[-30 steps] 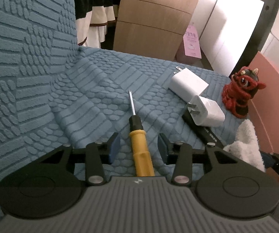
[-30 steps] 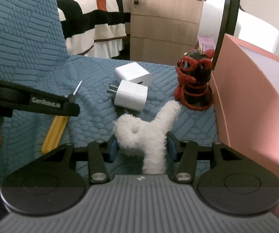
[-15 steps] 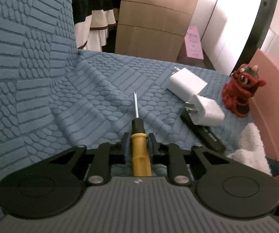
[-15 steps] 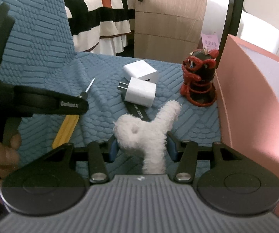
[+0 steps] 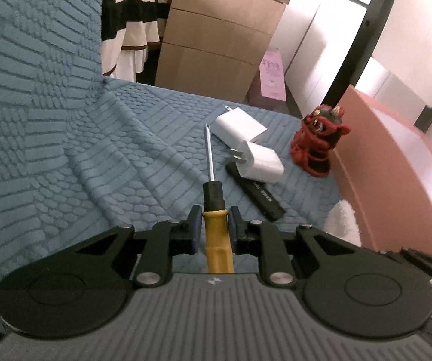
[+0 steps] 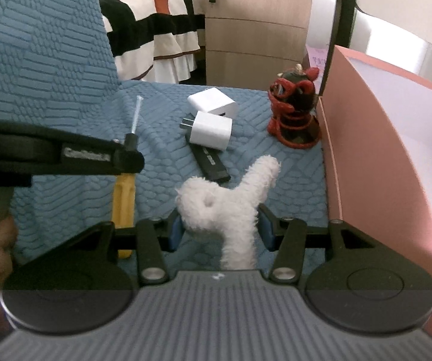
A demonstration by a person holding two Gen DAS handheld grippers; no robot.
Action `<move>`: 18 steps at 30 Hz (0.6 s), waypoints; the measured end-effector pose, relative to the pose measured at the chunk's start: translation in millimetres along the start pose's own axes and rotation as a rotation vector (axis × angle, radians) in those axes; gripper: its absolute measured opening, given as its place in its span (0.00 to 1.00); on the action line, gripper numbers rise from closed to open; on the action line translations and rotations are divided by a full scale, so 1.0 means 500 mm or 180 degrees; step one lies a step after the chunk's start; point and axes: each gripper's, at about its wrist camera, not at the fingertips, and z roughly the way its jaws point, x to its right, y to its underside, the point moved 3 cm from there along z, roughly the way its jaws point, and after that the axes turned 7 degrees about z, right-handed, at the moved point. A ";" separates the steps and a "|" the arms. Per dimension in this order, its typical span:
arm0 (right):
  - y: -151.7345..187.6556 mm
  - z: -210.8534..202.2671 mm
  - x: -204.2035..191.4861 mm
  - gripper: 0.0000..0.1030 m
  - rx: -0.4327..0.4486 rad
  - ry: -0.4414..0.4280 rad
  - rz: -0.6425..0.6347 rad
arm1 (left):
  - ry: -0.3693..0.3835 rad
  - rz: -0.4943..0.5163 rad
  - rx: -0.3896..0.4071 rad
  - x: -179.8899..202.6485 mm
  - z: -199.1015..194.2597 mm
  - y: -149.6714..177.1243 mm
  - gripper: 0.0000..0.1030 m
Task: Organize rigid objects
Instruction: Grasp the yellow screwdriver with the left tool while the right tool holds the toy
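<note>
The left gripper (image 5: 214, 225) has its jaws clamped narrow on the yellow handle of a screwdriver (image 5: 212, 207), having closed on it within the last second; the black collar and bare metal shaft stick out ahead of the fingers, tip pointing toward the far edge of the blue textured cover (image 5: 65, 150). From the right wrist view the tool looks lifted clear of the cloth, though I cannot be sure.

The right gripper (image 6: 220, 228) holds a white fluffy toy (image 6: 225, 201) between its blue pads, jaws partly open around the soft body, one woolly limb poking up and to the right.

On the cover beyond them lie two white chargers (image 6: 211, 114), one touching the other, the nearer one resting across the end of a flat black bar (image 6: 211, 162). A red and black figurine (image 6: 294, 117) stands upright just beside the pink box (image 6: 366, 138), close against its wall.

That box stands open at the right; only its pink wall and pale inside face show, and I cannot tell what lies in it. A wooden drawer cabinet (image 6: 255, 33) with a small padlock stands behind, next to a striped bedspread (image 6: 155, 30)
</note>
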 end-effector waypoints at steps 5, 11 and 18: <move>-0.004 -0.027 0.009 0.51 -0.0115 -0.0055 0.0037 | 0.0030 -0.0333 0.0035 -0.014 -0.054 0.008 0.21; -0.008 -0.062 0.014 0.51 -0.0211 -0.0129 0.0078 | 0.0094 -0.0574 -0.0013 -0.019 -0.105 0.012 0.21; -0.026 -0.087 0.020 0.51 -0.0214 -0.0128 0.0086 | 0.0102 -0.0598 -0.0072 0.003 -0.119 0.008 0.21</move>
